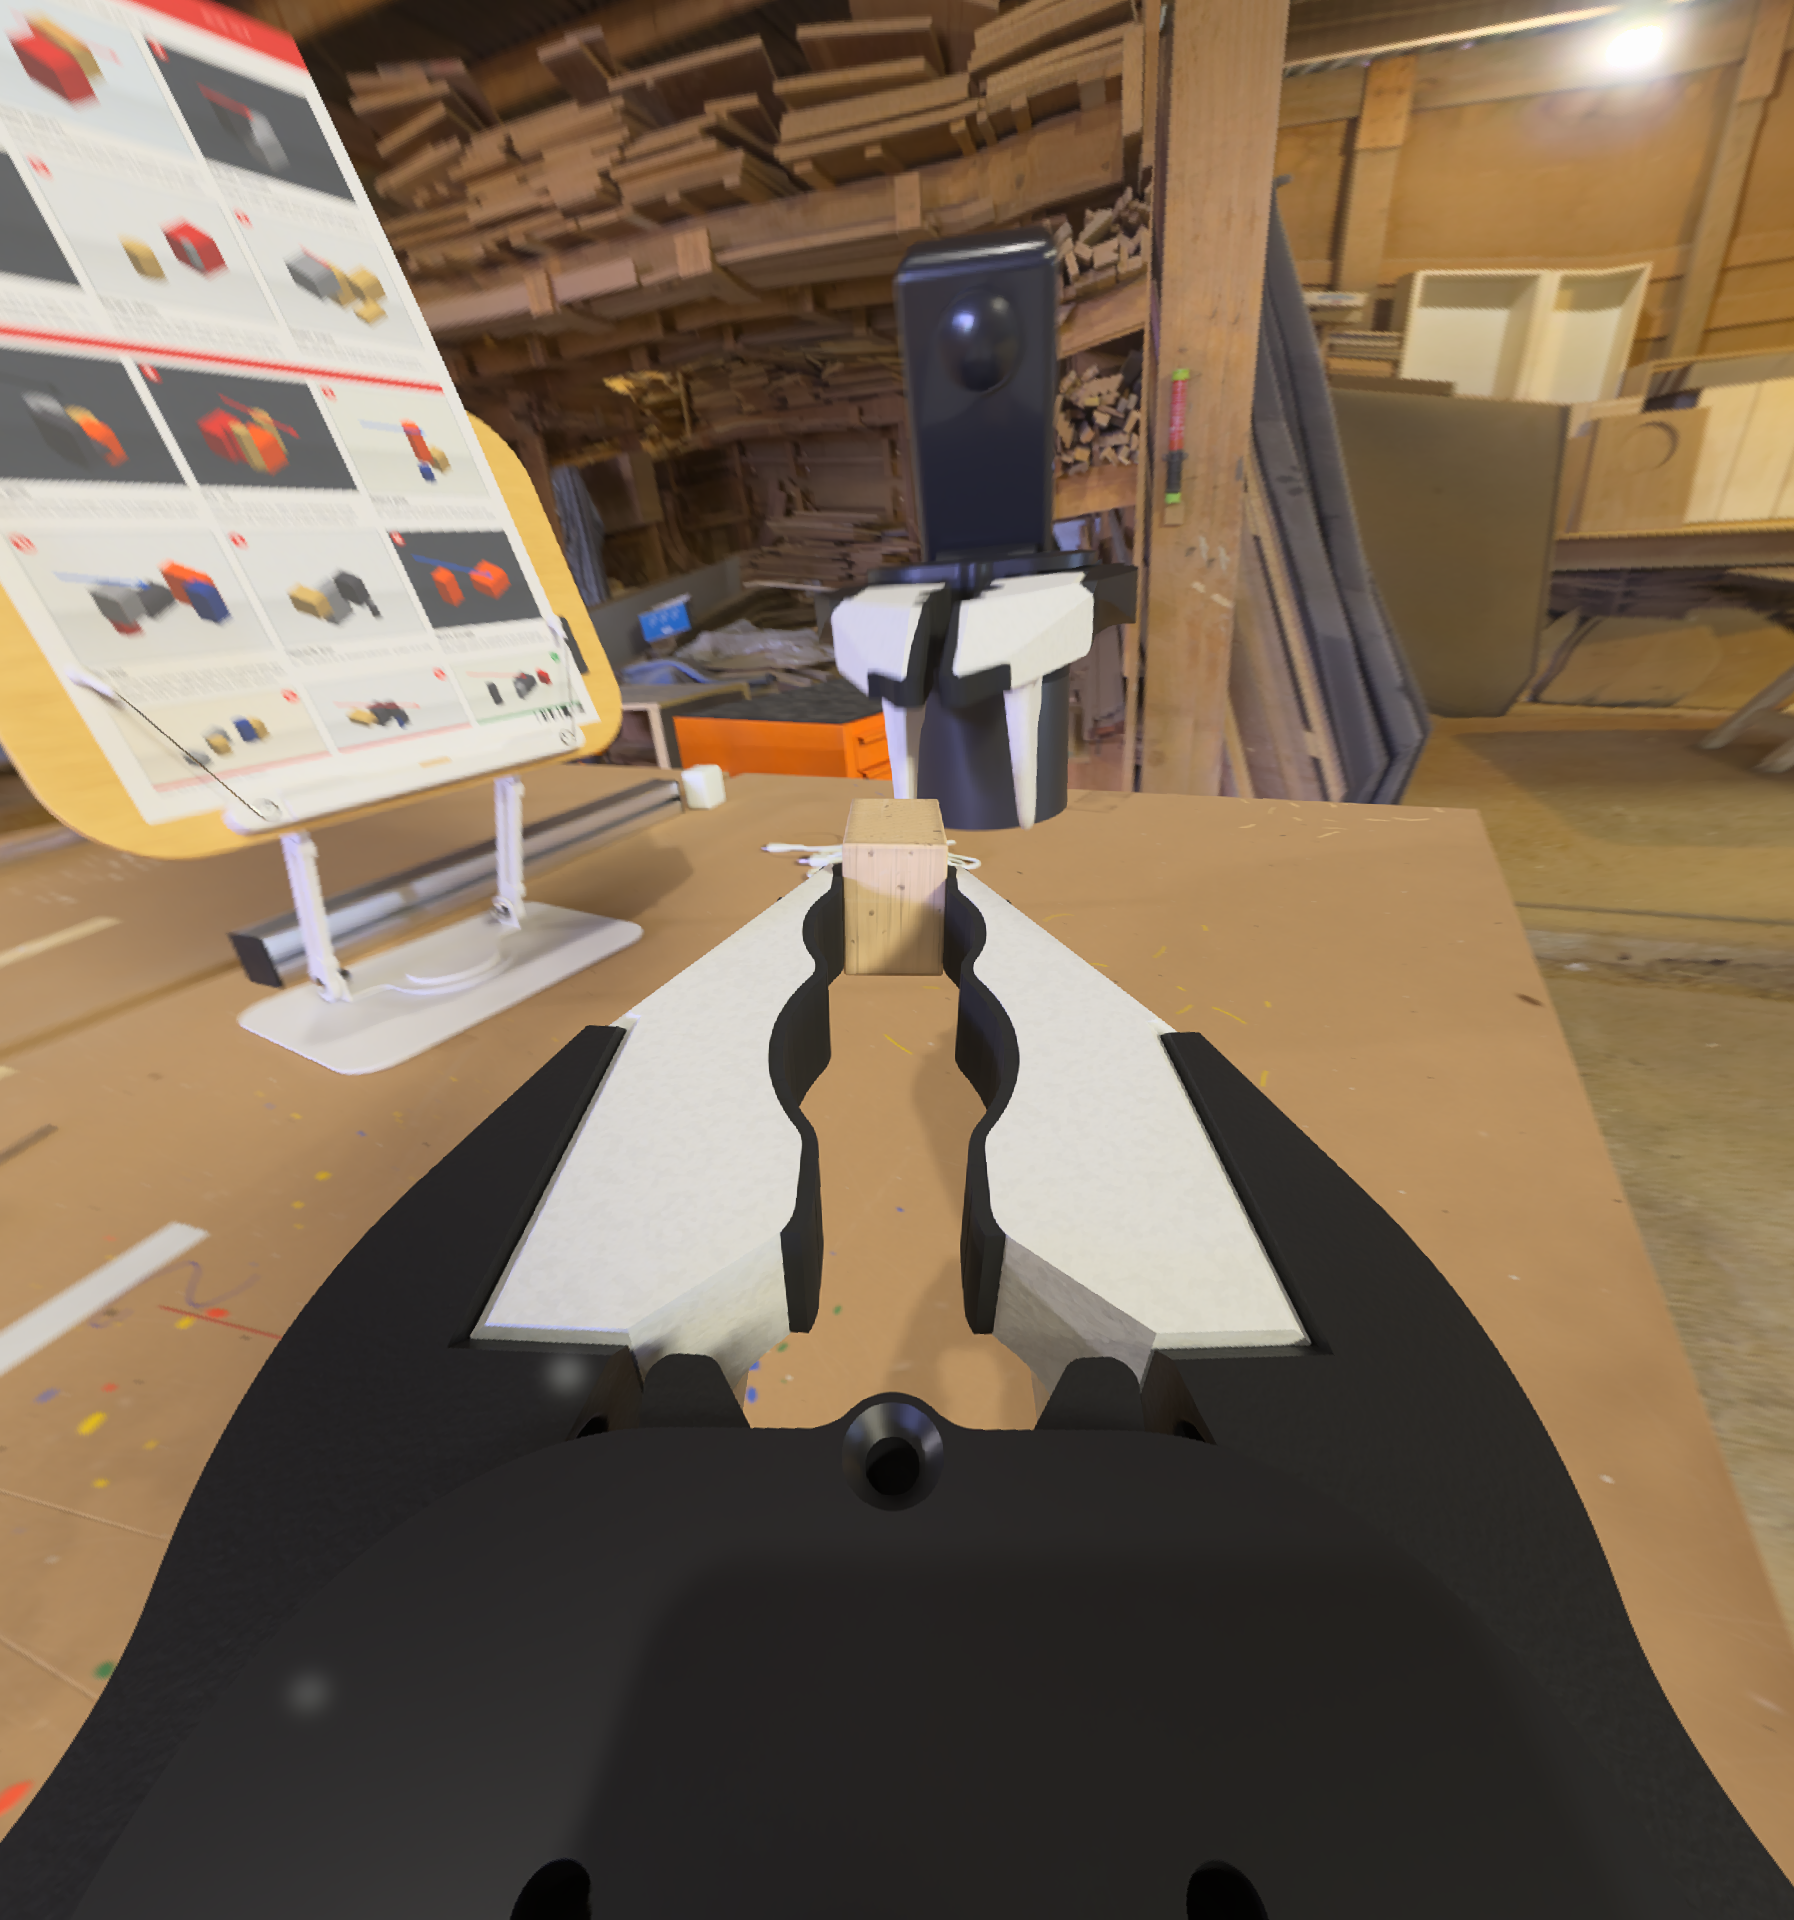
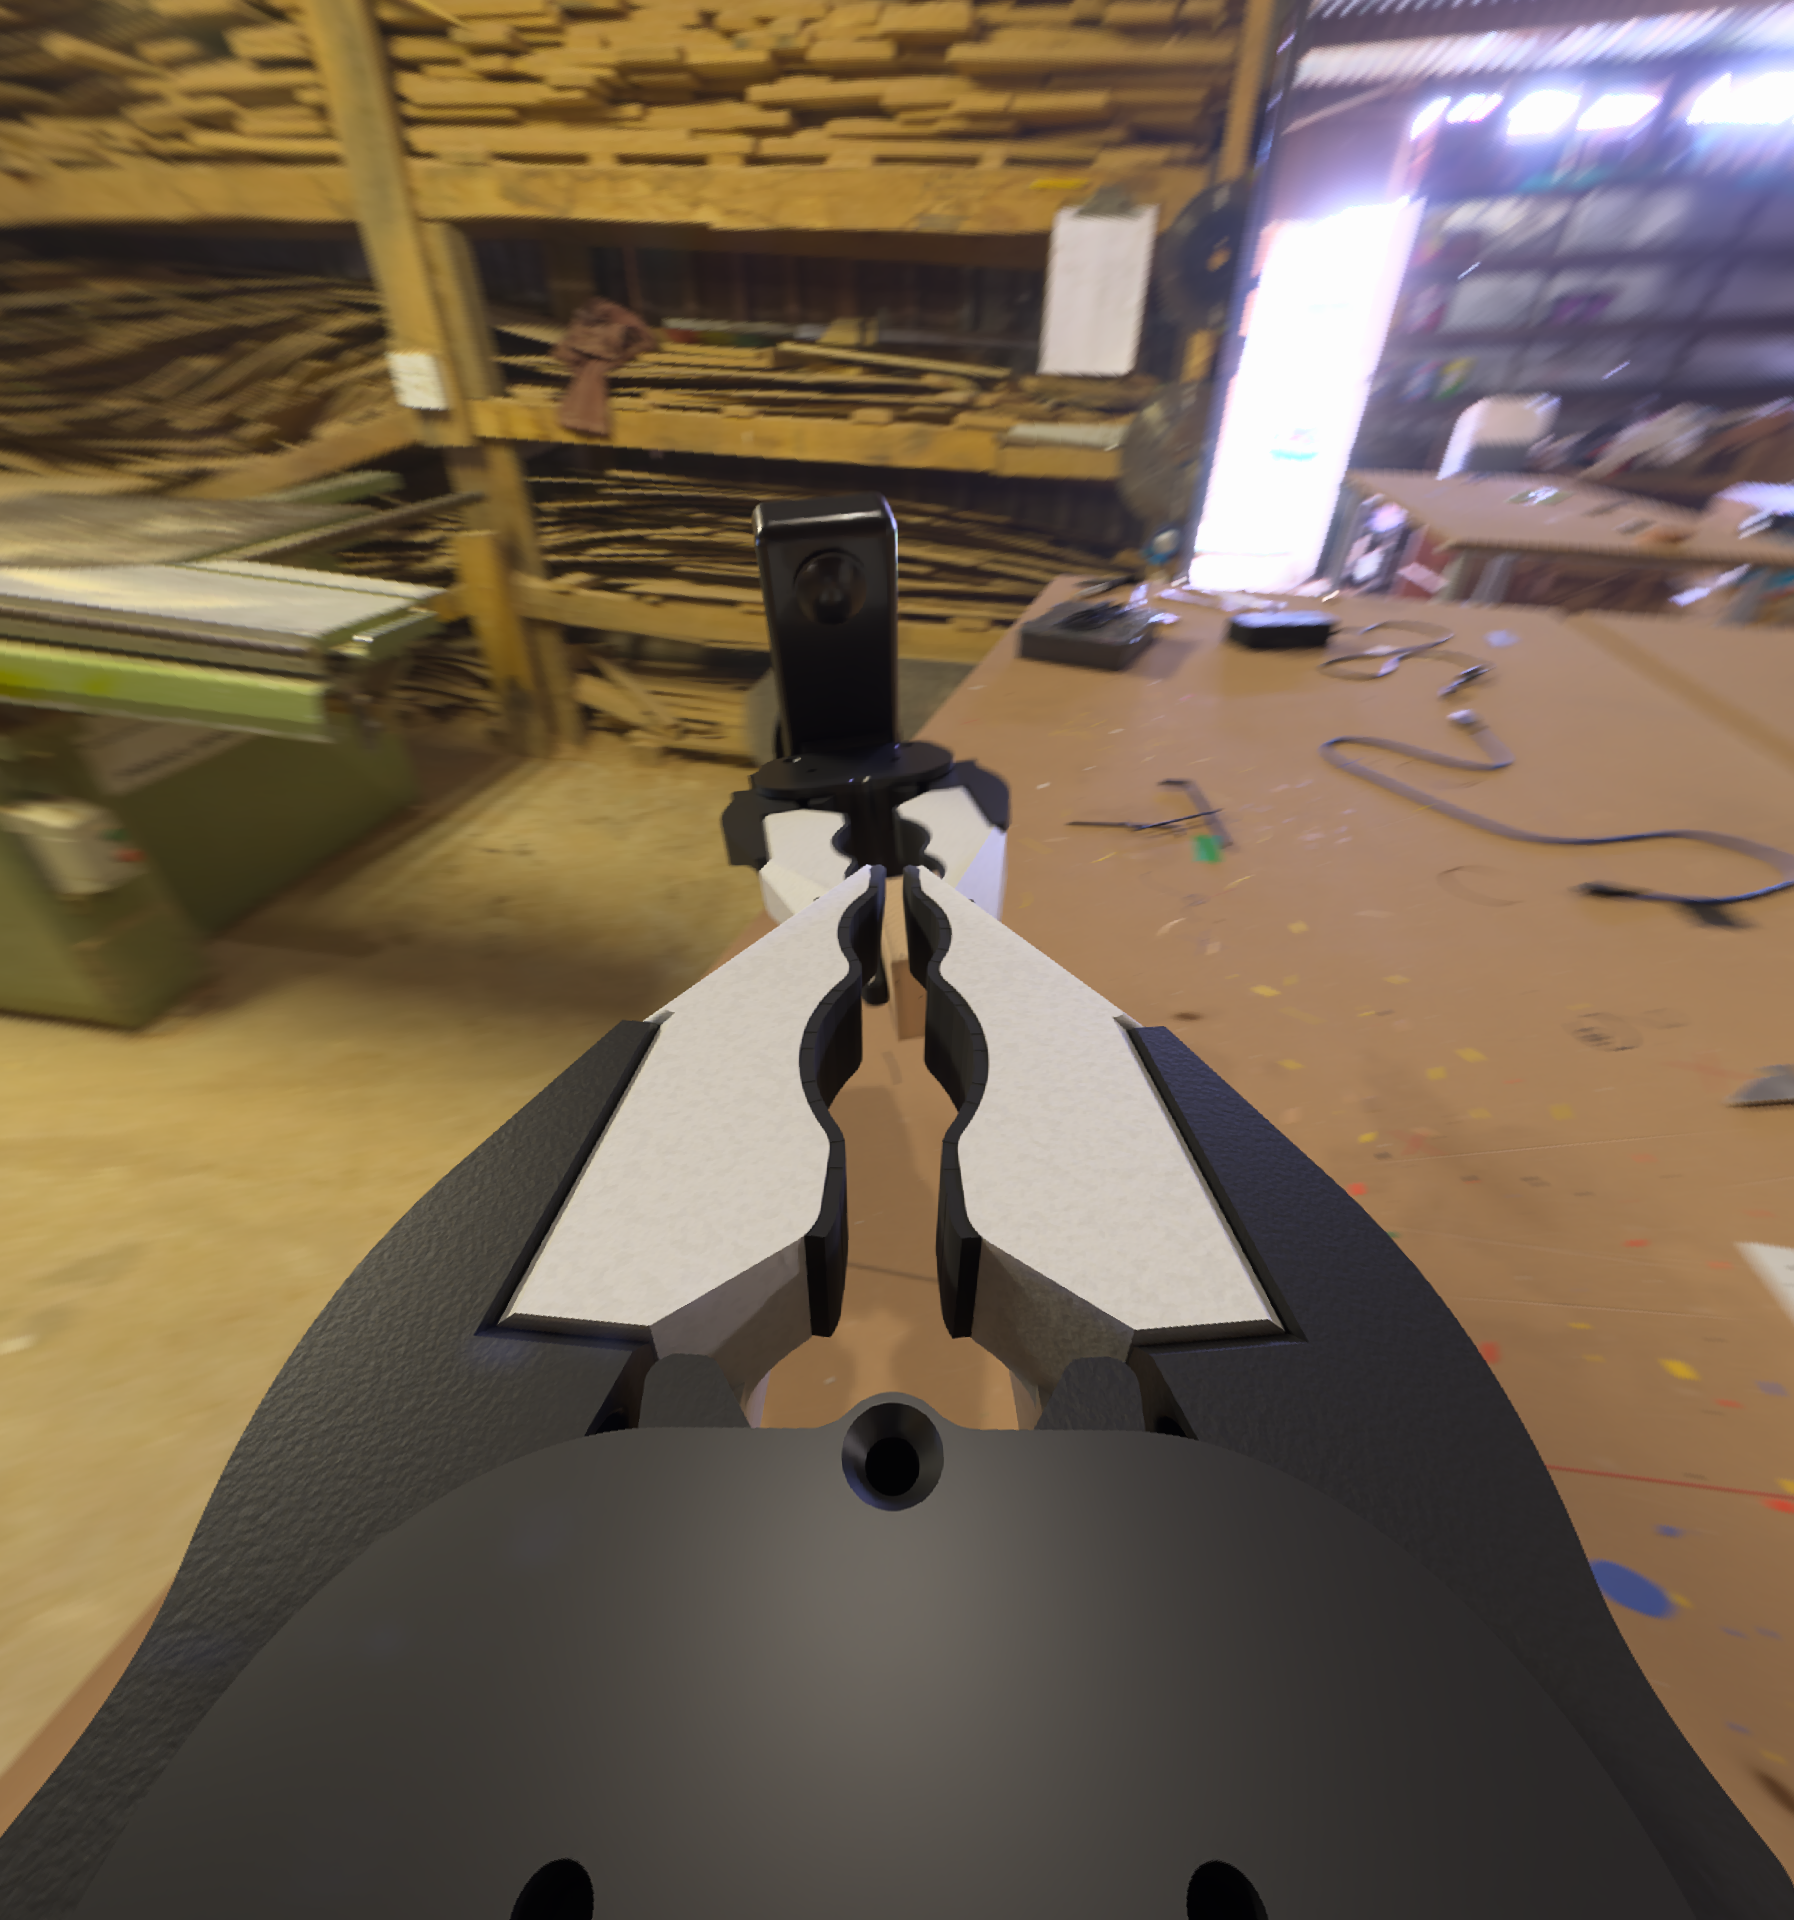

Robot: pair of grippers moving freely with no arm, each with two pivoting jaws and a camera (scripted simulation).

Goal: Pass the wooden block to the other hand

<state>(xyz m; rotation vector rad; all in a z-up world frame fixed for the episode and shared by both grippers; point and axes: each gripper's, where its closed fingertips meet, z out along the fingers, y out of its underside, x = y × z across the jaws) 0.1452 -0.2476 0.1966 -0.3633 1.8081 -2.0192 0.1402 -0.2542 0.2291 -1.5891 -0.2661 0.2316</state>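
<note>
Workshop table (image 1: 1288,1039), one wooden block (image 1: 893,899) clamped in left claw (image 1: 893,883), right claw (image 2: 894,878) seemingly near-closed, empty

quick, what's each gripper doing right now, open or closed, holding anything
Left gripper: closed on the pale square-ended wooden block.
Right gripper: closed, holding nothing.

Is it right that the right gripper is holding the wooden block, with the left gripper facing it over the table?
Not quite. The left wrist view shows the wooden block clamped between the left gripper fingertips. The right gripper is nearly shut on nothing. They do face each other over the table.
</note>
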